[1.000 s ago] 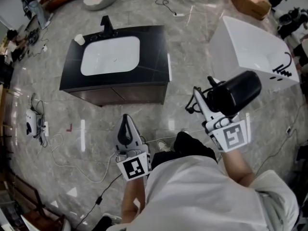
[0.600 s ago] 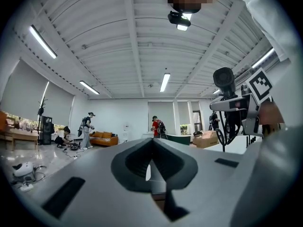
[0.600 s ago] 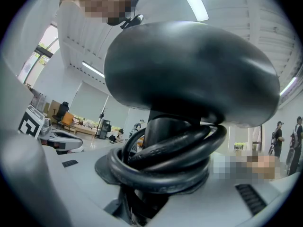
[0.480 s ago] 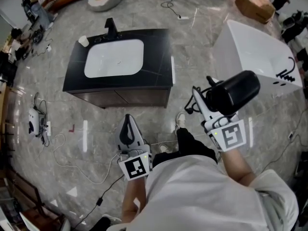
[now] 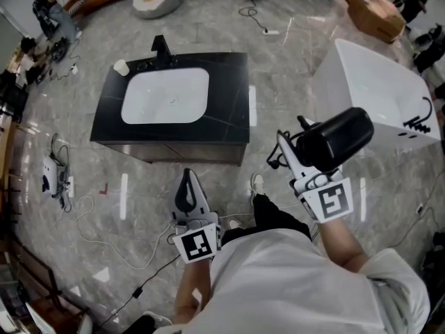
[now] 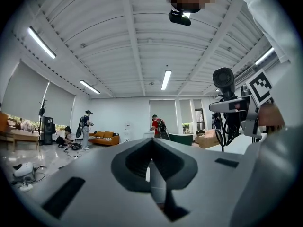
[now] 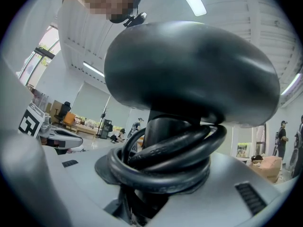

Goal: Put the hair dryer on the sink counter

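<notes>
A black hair dryer (image 5: 335, 139) with its cord coiled round the handle is held in my right gripper (image 5: 297, 160), at the right of the head view. In the right gripper view the dryer's body (image 7: 189, 70) fills the frame above the coiled cord (image 7: 165, 160), and the jaws are shut on the handle. My left gripper (image 5: 188, 188) is at the lower middle, shut and empty, pointing up and forward; its closed jaws (image 6: 152, 162) show in the left gripper view. The black sink counter (image 5: 229, 103) with a white basin (image 5: 165, 96) and a black faucet (image 5: 160, 47) stands ahead on the floor.
A small white cup (image 5: 122, 67) sits on the counter's back left corner. A white bathtub (image 5: 375, 89) stands to the right. Cables (image 5: 90, 218) and a white device (image 5: 49, 176) lie on the marble floor at left. Other people (image 6: 86, 126) stand far off in the hall.
The counter and tub have slid lower in the head view, so they lie closer. Both grippers keep their places and the dryer stays in the right one.
</notes>
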The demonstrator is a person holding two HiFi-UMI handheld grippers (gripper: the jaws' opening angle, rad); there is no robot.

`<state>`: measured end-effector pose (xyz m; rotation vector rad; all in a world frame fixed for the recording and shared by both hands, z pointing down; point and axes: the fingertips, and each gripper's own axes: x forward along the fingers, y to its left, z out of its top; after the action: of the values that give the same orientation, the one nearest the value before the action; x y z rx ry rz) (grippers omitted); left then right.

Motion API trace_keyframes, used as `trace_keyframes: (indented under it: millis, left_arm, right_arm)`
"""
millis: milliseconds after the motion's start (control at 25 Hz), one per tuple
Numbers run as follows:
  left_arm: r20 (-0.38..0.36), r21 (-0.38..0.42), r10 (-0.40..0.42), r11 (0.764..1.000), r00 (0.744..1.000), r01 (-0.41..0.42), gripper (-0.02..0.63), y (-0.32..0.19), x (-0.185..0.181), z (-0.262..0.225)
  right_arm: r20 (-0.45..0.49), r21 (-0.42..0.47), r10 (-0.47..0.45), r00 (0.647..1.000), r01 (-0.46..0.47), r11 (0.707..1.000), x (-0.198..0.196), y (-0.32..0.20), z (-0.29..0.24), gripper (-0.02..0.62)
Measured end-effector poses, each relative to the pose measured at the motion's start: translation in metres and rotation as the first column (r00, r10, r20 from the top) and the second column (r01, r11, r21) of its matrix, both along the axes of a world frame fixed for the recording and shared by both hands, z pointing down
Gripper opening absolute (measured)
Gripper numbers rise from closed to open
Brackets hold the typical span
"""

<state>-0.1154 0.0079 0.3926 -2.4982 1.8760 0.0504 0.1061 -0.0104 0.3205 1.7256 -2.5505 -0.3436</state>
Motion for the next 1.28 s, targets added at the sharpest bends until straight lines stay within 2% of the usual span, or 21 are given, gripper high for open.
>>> trace_keyframes:
  millis: [440,760,960,1160,1280]
  left_arm:
    - [0.012,-0.011,-0.045,0.999,0.999,0.045,0.003,-0.060,0.028,0.000]
    - [0.024,-0.033,-0.058,0.998,0.998,0.059,0.003,-0.103,0.063,0.004]
    - [0.033,-0.026,-0.110,0.993,0.993,0.111,0.003,-0.136,0.071,-0.005]
    - [0.050,-0.055,-0.165,0.984,0.985,0.168,0.003,-0.149,0.076,0.005]
    - [0.051,-0.053,-0.187,0.980,0.981,0.190,0.003,-0.158,0.079,0.002]
  right_arm:
    - [-0.013,0.003,-0.061,0.998,0.061,0.998,0.021,-0.069,0.005,0.210]
    - [-0.013,-0.017,-0.107,0.994,0.107,0.994,0.044,-0.116,0.011,0.210]
    - [0.012,-0.018,-0.163,0.987,0.163,0.986,0.048,-0.151,0.014,0.210]
    - [-0.027,-0.041,-0.237,0.971,0.236,0.971,0.042,-0.179,0.027,0.210]
    - [-0.018,-0.045,-0.266,0.964,0.265,0.963,0.039,-0.192,0.027,0.210]
